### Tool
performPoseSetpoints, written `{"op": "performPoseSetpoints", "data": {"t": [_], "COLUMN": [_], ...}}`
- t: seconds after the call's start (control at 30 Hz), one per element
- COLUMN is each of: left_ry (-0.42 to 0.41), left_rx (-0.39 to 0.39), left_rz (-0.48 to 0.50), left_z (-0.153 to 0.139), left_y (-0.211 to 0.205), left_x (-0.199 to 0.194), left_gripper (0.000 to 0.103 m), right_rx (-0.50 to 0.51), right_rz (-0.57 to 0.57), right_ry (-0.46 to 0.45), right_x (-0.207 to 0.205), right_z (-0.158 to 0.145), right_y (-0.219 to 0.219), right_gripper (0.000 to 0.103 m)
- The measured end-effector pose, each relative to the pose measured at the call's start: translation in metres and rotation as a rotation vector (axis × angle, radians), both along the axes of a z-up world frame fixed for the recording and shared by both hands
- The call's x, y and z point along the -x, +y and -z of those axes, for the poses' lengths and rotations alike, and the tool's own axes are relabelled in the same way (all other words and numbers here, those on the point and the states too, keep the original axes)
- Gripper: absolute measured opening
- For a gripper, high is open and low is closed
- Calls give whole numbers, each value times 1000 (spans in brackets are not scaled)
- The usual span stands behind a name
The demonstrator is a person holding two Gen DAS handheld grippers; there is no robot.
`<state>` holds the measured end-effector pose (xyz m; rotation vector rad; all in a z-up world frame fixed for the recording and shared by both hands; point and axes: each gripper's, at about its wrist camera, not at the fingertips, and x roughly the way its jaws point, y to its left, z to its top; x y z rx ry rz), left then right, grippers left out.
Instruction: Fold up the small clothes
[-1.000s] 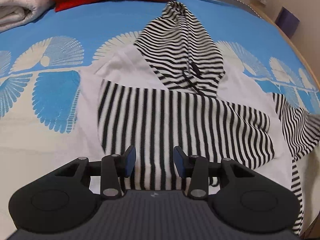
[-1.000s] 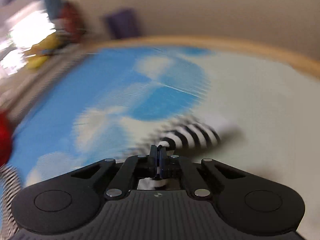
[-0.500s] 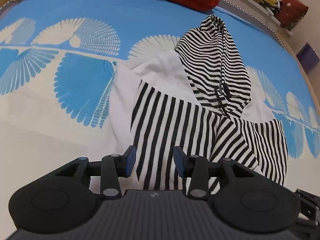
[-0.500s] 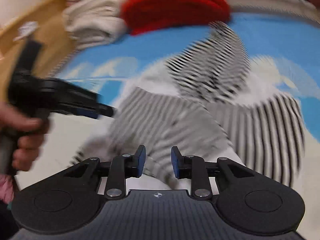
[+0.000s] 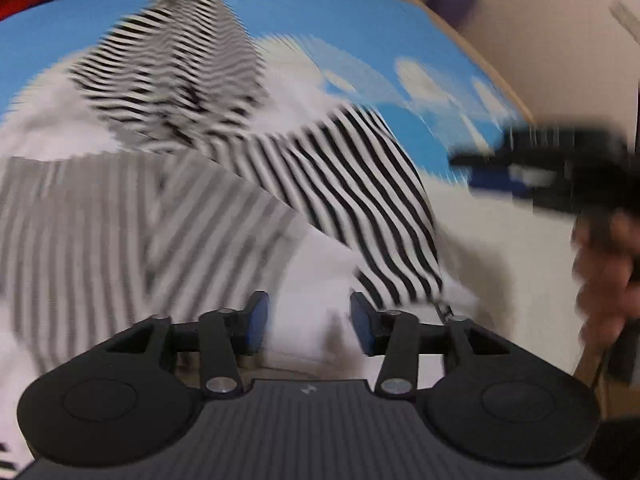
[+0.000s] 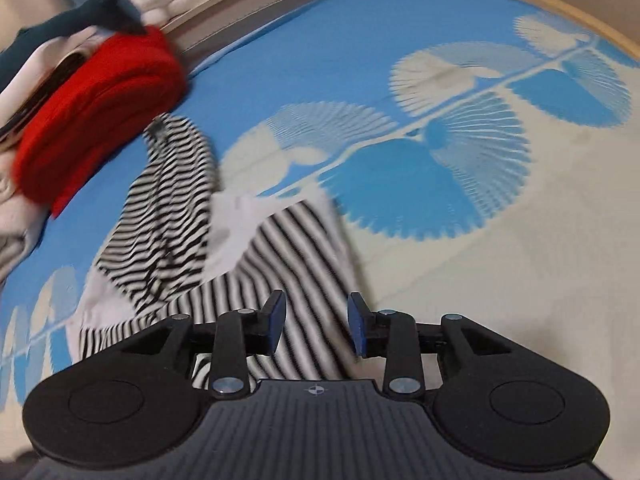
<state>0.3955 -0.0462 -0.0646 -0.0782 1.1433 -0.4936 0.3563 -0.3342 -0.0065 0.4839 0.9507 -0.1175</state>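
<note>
striped hoodie under right claw | claw agape, empty

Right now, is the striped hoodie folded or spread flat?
Partly folded: on the black-and-white striped hoodie, both striped sleeves lie across its white body.

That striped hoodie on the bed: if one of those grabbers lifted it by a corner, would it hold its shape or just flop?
It would probably flop: the striped hoodie already lies in soft folds and wrinkles on the bed. It looks thin, so likely light. Lifted at one corner, the folded sleeves would probably fall open. Both hand-held grippers, left and right, are open over it.
</note>
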Motion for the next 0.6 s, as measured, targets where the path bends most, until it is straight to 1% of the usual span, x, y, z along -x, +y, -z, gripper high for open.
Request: {"op": "performPoseSetpoints", "data": {"t": [0.03, 0.07, 0.13, 0.17, 0.2, 0.23, 0.27, 0.33, 0.37, 0.43, 0.47, 0.53, 0.6], "left_ry": [9, 14, 0, -25, -58, -85, -93, -77, -86, -138, -151, -146, -96], "left_rx": [-21, -47, -132, -179, -223, -260, -280, -240, -219, -194, -181, -152, -148], "left_rz": [21, 45, 101, 132, 163, 165, 150, 79, 33, -74, -125, -269, -441], "left_z": [7, 14, 27, 30, 29, 27, 24, 11, 0, -30, -42, -60, -64], "left_y": [-9, -18, -35, -43, -49, -51, -48, -28, -15, 19, 36, 81, 132], "left_x": [2, 5, 11, 15, 19, 20, 18, 10, 7, 1, -1, -7, -9], "left_gripper": [62, 62, 61, 60, 49, 13, 8, 6, 5, 5, 5, 5, 6], "right_rx": [-1, -1, 1, 3, 4, 4, 3, -5, -11, -20, -33, -71, -112], "right_rz": [5, 7, 9, 9, 10, 11, 13, 17, 14, 3, -3, -12, -17], "right_ry": [-1, -4, -11, -14, -15, -13, -10, 0, 4, 16, 25, 45, 69], "right_x": [1, 0, -2, -2, -5, -6, -5, -6, -5, -4, -3, -2, -1], "right_z": [-1, -3, -5, -6, -6, -7, -8, -8, -8, -7, -5, -2, 1], "right_y": [-4, -5, -8, -9, -8, -8, -9, -9, -8, -3, 0, 7, 14], "right_gripper": [35, 35, 35, 35, 35, 36, 36, 37, 37, 38, 39, 40, 41]}}
